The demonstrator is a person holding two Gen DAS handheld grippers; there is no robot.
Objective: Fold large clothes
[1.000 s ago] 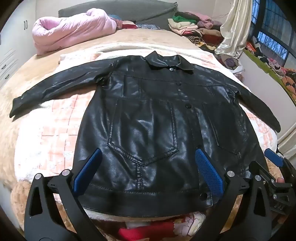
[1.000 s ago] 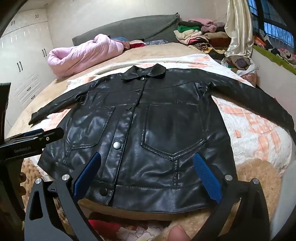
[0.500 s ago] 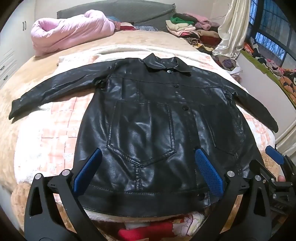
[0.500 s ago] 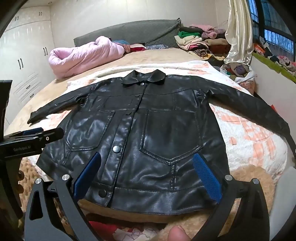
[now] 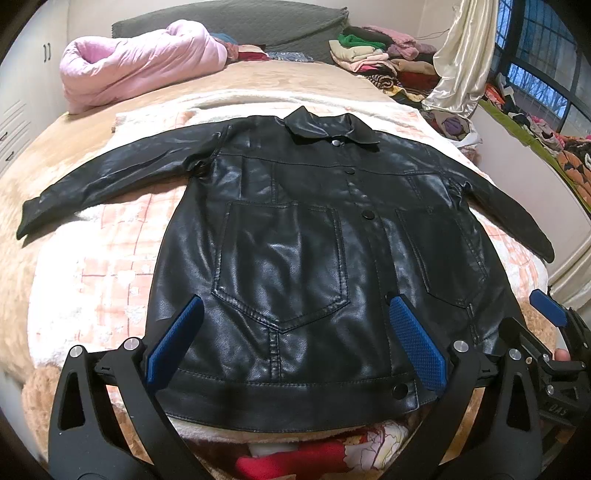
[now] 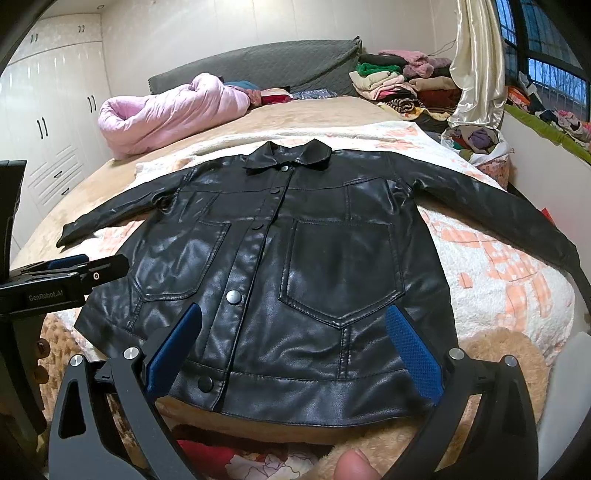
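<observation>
Looking over the bed (image 5: 44,177), I see a rolled pink quilt (image 5: 140,70) near the grey headboard (image 5: 236,18), a stack of folded clothes (image 5: 373,55) at the far right corner, and a cream curtain (image 5: 461,62) by the window; none of it lies on the black leather jacket (image 5: 295,258). Since the earlier frames I see almost no difference, only the view creeping slightly closer. I have the jacket spread flat, front up, on the pink-and-white blanket (image 5: 103,266), its long axis running from the hem beside my grippers to the collar pointing at the headboard, sleeves stretched out to both sides. My left gripper (image 5: 295,343) and right gripper (image 6: 291,343) both hang wide apart over the hem, gripping nothing.
</observation>
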